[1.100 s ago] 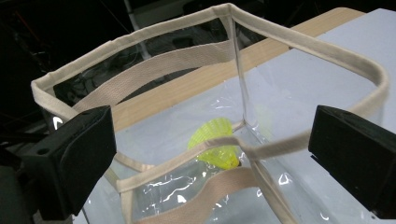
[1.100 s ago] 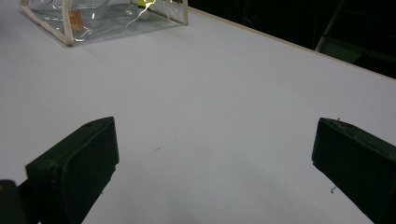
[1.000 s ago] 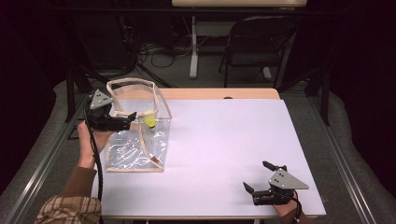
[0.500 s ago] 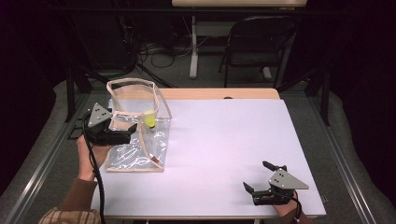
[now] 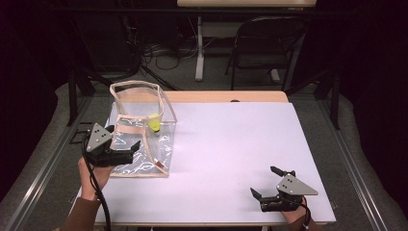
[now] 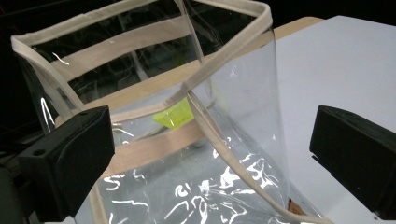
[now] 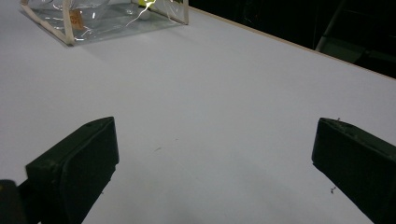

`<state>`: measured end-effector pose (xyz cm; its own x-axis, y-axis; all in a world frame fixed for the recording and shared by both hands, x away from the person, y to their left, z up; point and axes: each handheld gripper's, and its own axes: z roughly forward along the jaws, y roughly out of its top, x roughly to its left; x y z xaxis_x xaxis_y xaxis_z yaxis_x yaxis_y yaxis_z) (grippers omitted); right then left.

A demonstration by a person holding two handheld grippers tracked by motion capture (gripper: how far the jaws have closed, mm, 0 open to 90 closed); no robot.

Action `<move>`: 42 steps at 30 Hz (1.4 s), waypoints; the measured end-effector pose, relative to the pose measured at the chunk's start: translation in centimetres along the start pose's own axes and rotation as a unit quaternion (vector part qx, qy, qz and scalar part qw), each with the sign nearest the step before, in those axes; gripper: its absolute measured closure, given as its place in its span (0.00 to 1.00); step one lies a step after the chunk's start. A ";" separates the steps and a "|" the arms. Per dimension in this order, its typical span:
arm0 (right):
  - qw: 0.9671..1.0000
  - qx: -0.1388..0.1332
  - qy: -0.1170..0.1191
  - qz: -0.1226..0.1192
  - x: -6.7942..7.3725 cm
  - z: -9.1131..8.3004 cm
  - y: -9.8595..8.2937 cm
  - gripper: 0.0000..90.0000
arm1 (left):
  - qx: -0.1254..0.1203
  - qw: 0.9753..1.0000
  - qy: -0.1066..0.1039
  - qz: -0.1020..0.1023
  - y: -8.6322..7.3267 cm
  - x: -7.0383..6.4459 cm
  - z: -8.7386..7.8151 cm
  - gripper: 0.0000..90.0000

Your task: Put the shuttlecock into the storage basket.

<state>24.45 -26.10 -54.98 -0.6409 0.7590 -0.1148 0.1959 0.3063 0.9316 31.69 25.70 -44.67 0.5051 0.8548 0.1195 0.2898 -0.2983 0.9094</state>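
High view: a clear plastic bag with beige fabric trim stands at the left side of the white table, its mouth open upward and a small yellow-green object inside. The left gripper sits at the bag's near left edge, jaws spread, one over the trim. The right gripper rests near the table's front right corner, well apart from the bag, jaws wide.

Left gripper view: both black jaws stand far apart, with the bag between and beyond them, gripping nothing; the yellow-green object shows through the plastic.

Right gripper view: jaws wide over bare table; the bag lies far off.
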 end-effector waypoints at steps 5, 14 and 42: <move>1.000 0.000 0.000 -0.001 0.0 0.0 0.0 0.00 | -0.007 1.000 -0.001 -0.003 -1.3 -0.5 -0.3 0.00; 1.000 0.000 -0.001 -0.001 0.0 0.0 0.0 0.00 | -0.005 1.000 -0.012 -0.014 -4.1 -1.9 -0.1 0.00; 1.000 -0.002 0.001 -0.001 0.0 0.0 0.0 0.00 | 0.009 0.998 -0.059 0.000 -9.6 -5.5 0.5 0.00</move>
<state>24.41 -26.10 -54.97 -0.6420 0.7579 -0.1157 0.1921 0.3052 0.9327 26.50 23.63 -54.24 0.5967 0.7994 0.0699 0.3047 -0.3063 0.9019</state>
